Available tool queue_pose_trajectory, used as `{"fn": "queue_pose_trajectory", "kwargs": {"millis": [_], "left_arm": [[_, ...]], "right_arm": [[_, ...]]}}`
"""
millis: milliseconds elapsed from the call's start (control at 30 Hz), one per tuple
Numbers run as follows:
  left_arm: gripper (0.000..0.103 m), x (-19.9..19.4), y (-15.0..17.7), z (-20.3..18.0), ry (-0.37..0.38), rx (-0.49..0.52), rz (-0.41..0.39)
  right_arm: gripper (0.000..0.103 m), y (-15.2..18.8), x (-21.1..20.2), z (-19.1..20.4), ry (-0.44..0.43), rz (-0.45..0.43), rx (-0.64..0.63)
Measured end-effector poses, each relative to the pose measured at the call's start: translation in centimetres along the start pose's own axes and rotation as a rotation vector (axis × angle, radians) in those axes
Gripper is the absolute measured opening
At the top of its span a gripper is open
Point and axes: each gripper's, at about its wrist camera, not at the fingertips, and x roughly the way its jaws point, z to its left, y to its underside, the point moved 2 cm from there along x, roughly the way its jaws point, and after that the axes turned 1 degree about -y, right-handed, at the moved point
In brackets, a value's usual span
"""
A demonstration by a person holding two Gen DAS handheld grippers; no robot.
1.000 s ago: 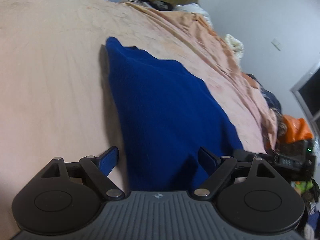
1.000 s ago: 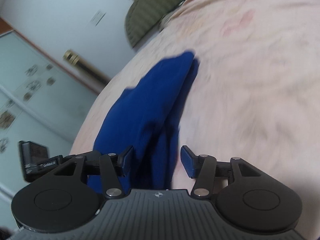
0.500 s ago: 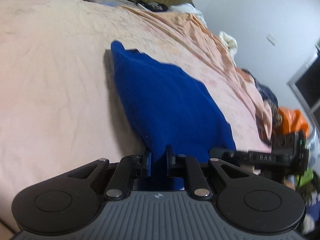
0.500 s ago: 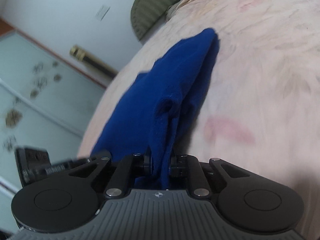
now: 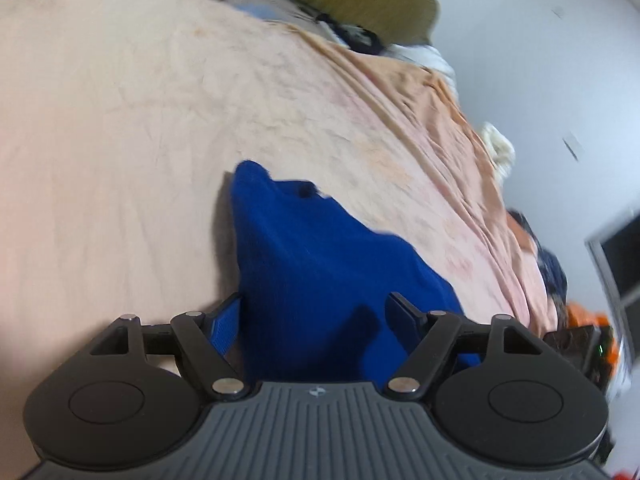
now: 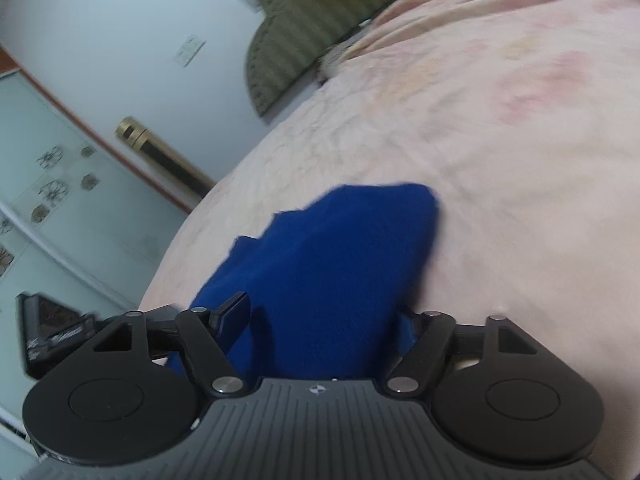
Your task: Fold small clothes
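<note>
A soft blue garment [image 5: 320, 272] lay folded on the wrinkled peach bedsheet [image 5: 120, 140], while the left tongs [image 5: 314, 314] and right tongs [image 6: 322, 314] had just been opening, gaping around its near edge.

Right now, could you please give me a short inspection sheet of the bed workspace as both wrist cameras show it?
Surface: peach bedsheet, wrinkled, with faint pinkish marks.
Job's things: one blue garment lying folded on the sheet, near both grippers.
Clutter: olive striped cushion at the head of the bed; heaped clothes and an orange item past the far edge, blurred.
Grippers: left gripper open, its jaws having just been opening, cloth below them, not pinched; right gripper open, likewise just opened, the garment between the pads but unpressed.
Cables: nothing seen.
Surroundings: pale wall with a switch plate; patterned glass door with a brass handle.
</note>
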Motion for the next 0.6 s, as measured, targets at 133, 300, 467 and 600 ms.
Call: {"fn": "queue_pose_trajectory", "kwargs": {"millis": [133,300,467,600], "left_arm": [[0.031,0.7,0.1,0.1,-0.001,0.045,-0.043],[0.028,-1.2,-0.3,-1.9,-0.072,0.239,-0.152],[0.036,2.1,-3.0,-2.5,-0.298,0.286,-0.099],[0.067,-1.3,-1.2,-3.6,-0.294,0.309,-0.156]], "right_arm": [[0.031,-1.6,3.3,0.3,-0.018,0.037,-0.017],[0.027,-1.9,3.4,3.2,-0.006,0.023,-0.186],[0.042,-4.1,5.1,3.3,0.102,-0.084,-0.186],[0.048,-4.0,4.2,2.0,0.198,-0.093,-0.119]]}}
